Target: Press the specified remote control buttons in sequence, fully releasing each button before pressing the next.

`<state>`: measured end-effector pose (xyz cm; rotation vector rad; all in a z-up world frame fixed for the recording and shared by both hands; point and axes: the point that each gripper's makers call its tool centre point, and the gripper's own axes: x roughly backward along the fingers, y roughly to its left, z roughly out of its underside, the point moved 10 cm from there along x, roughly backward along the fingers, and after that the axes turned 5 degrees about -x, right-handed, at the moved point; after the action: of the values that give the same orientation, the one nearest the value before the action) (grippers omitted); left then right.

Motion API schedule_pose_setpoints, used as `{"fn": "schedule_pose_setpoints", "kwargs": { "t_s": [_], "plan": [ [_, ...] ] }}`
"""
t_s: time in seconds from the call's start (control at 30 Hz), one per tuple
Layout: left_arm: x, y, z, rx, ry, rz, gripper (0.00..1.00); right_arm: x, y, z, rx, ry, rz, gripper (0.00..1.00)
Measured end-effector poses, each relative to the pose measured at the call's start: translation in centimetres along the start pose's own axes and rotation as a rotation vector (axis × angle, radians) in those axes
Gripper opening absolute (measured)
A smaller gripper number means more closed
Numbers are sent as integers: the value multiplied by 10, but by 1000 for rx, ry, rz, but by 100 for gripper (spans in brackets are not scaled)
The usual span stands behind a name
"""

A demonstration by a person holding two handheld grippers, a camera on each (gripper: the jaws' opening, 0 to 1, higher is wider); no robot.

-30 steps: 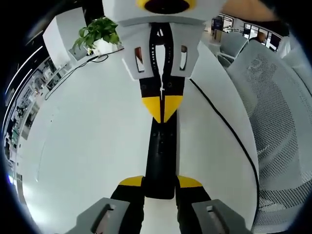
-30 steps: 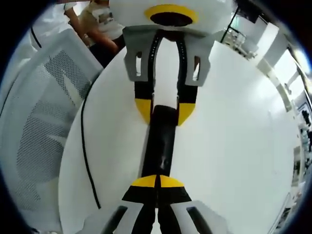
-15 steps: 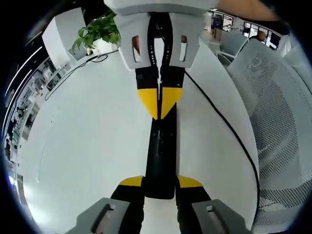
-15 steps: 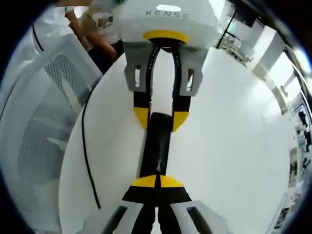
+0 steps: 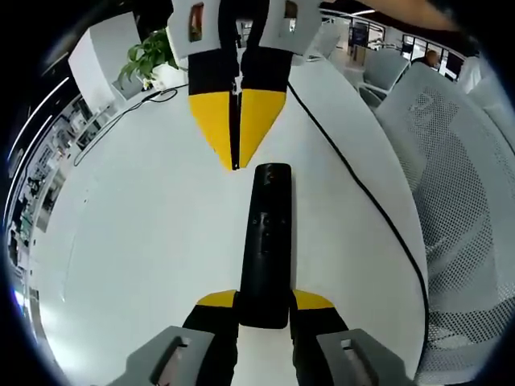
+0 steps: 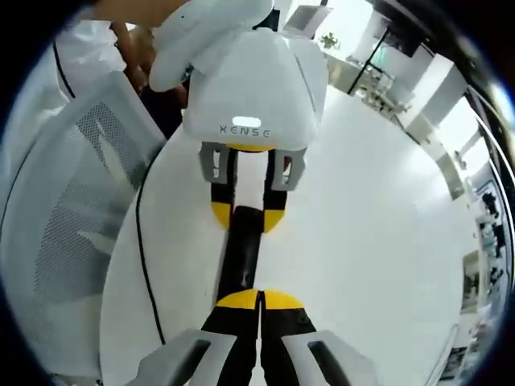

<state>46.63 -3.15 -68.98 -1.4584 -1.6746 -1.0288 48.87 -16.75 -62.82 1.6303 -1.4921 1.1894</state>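
**Black remote lying flat on the white table**

A slim black remote control [image 5: 266,241] lies face up on my white table [image 5: 145,233], its long axis running straight away from my left gripper's camera. Its near end sits between that gripper's yellow-tipped jaws. Small buttons dot its upper face, too small to read. The rounded far end is bare. In my right gripper view the remote [image 6: 240,257] appears as a narrow dark bar.

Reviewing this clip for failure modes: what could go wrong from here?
1. The left gripper clamps only the near end of the remote; a hard press at the far end might tip it.
2. The right gripper, shut, sits just beyond the remote's far end, so its next press could miss the buttons.
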Motion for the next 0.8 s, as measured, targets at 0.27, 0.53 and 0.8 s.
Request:
{"fn": "schedule_pose_setpoints", "kwargs": {
  "t_s": [0.27, 0.53, 0.8],
  "plan": [
    [0, 0, 0, -1, 1, -1, 24, -1, -1, 0, 3, 1, -1, 0],
    [0, 0, 0, 0, -1, 0, 24, -4, -4, 1, -12, -4, -8, 0],
    [0, 0, 0, 1, -6, -2, 24, -20, -4, 3, -16, 5, -40, 0]
  ]
}}
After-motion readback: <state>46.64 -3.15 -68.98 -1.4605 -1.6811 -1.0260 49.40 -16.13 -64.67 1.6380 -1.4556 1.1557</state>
